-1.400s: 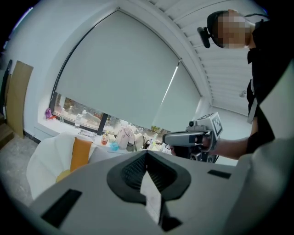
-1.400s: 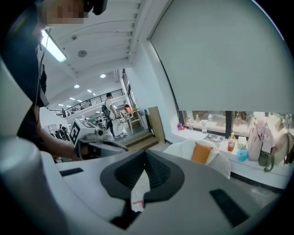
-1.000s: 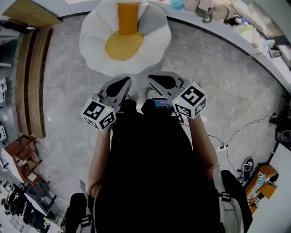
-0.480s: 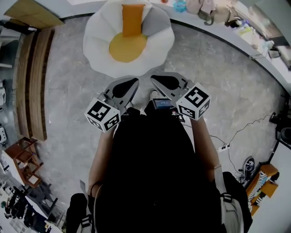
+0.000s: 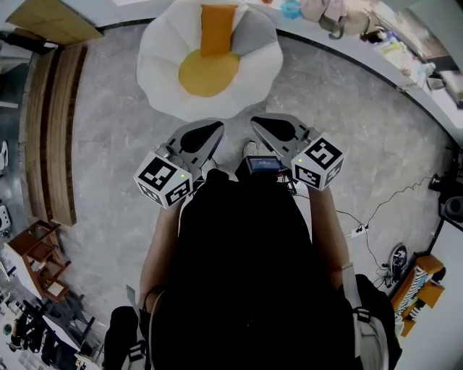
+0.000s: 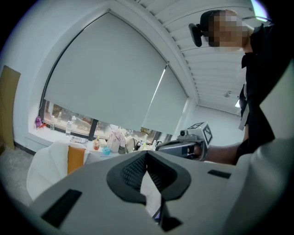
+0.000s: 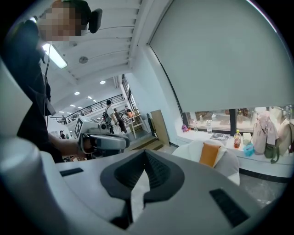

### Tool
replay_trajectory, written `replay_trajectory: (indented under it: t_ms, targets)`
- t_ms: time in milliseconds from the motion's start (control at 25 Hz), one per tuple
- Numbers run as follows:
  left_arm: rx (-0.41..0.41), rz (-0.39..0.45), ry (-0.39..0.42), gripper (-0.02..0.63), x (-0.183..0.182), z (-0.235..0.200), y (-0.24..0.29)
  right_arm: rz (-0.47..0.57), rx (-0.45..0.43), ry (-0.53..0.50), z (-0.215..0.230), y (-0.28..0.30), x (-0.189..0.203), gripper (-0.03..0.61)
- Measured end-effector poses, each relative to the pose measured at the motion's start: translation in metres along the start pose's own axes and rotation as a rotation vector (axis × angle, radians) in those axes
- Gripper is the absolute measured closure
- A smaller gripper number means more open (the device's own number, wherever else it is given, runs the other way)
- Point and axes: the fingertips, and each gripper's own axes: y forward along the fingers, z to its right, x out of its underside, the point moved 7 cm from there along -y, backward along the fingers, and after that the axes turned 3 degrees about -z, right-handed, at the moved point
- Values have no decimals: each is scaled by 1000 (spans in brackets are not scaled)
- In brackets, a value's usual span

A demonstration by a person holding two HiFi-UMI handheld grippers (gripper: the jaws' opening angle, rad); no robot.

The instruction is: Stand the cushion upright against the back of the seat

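Seat: a white padded seat (image 5: 163, 65) with a lobed, petal-like outline and a round yellow centre pad (image 5: 208, 72). It sits on the floor at 12 o'clock from the person.
Cushion: an orange cushion (image 5: 217, 29), rectangular and of soft fabric. It stands upright at the seat's 12 o'clock edge against the back lobes, its lower edge meeting the yellow pad.
Left tool: the left tool (image 6: 147, 158) is smooth grey plastic. Its ribbed black pads are pressed together with nothing between them. It points toward the seat, just short of the seat's 6 o'clock rim.
Right tool: the right tool (image 7: 146, 158) is built the same, its jaws closed and empty. It is beside the left one, apart from the seat.
Marker cubes: white marker cubes (image 5: 163, 181) with black square patterns, one behind each tool.
Floor: a grey marbled floor (image 5: 94, 144), smooth.
Bench: a white curved bench (image 5: 362, 50) at 1 to 2 o'clock, carrying bags (image 5: 325, 14).
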Motion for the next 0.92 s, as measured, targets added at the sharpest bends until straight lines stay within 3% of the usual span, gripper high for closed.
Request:
replay_trajectory:
  t_ms: [920]
  targets:
    - [35,-13,6,600,14,-15,-47,-11,36,-34,-39,37,-8,561]
